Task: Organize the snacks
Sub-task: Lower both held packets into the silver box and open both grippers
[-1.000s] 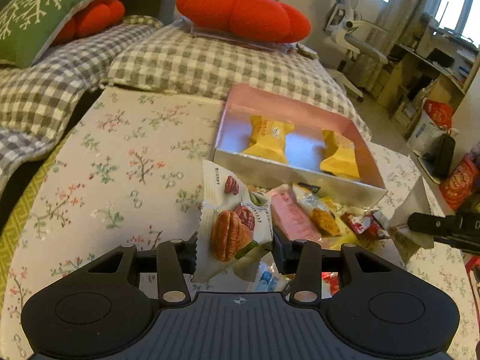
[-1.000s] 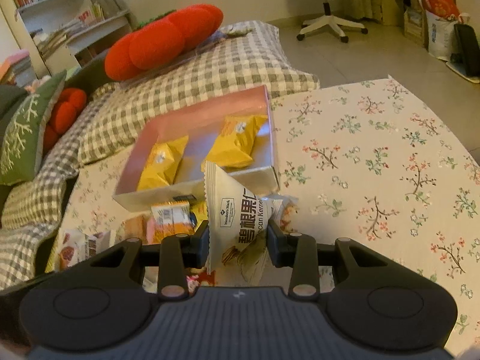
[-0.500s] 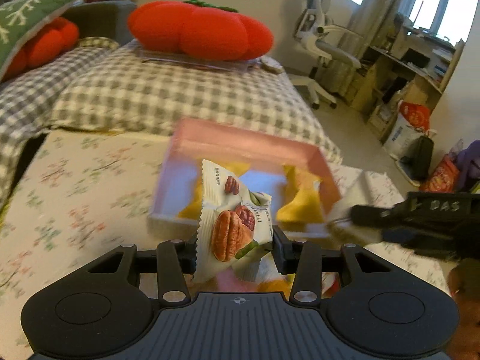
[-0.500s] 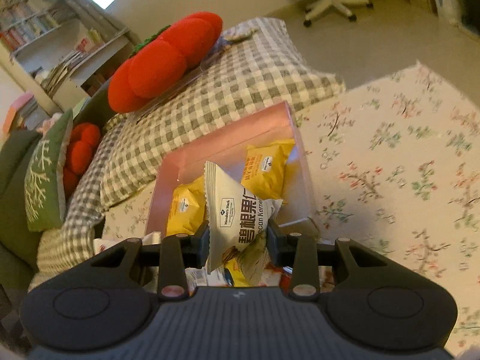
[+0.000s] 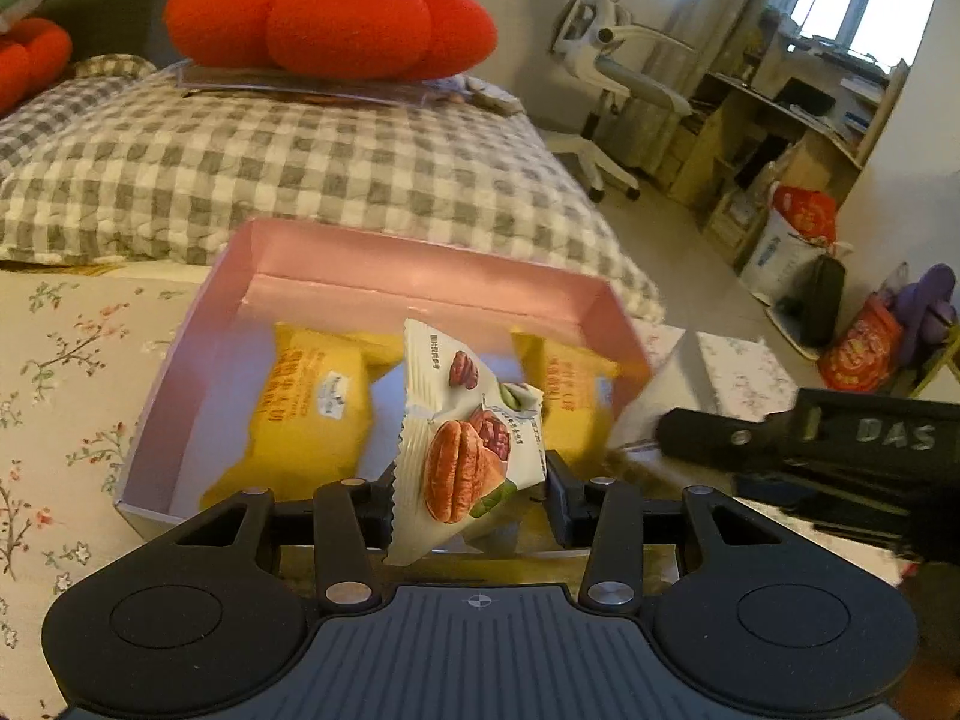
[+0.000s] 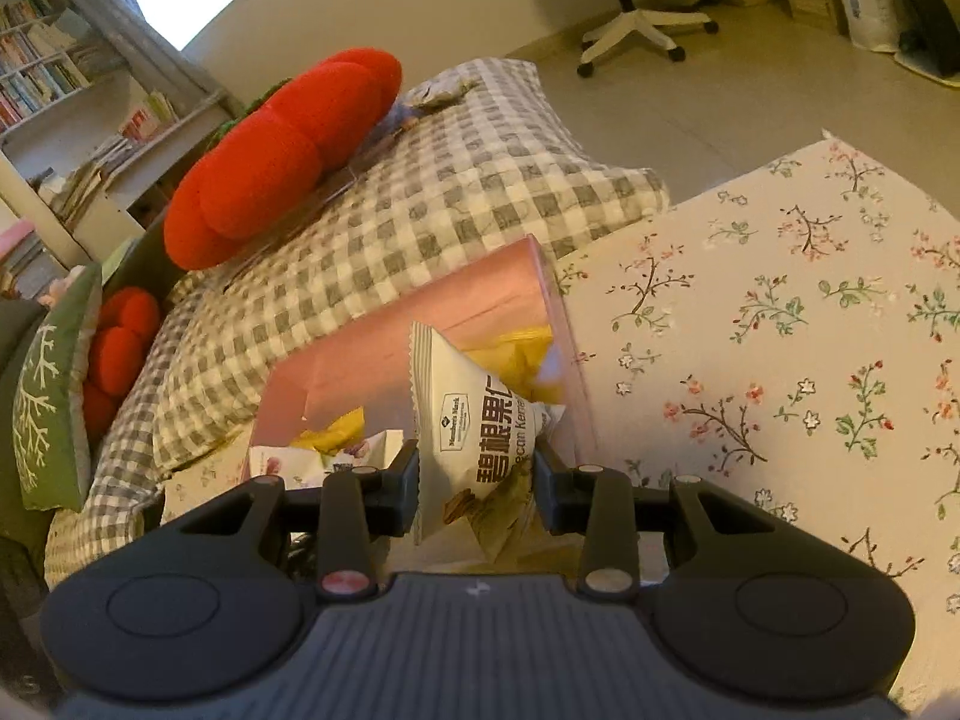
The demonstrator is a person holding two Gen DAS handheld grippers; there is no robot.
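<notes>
A pink box [image 5: 420,276] lies on the flowered tablecloth and holds two yellow snack packs [image 5: 312,414]. My left gripper [image 5: 471,492] is shut on a white pecan packet [image 5: 465,438] and holds it above the box's near wall. My right gripper [image 6: 477,480] is shut on another white pecan packet [image 6: 474,432] above the box [image 6: 480,300], over its right side. The right gripper also shows in the left wrist view [image 5: 810,438], at the box's right edge.
A grey checked cushion [image 5: 288,168] with a red pumpkin pillow [image 5: 330,12] lies behind the box. The flowered tablecloth [image 6: 780,330] spreads to the right. An office chair [image 5: 618,60] and shelves stand on the floor beyond.
Both grippers have moved forward with their pecan packets, from over the loose snack pile to above the pink box. The box now looks larger and closer in both views.
</notes>
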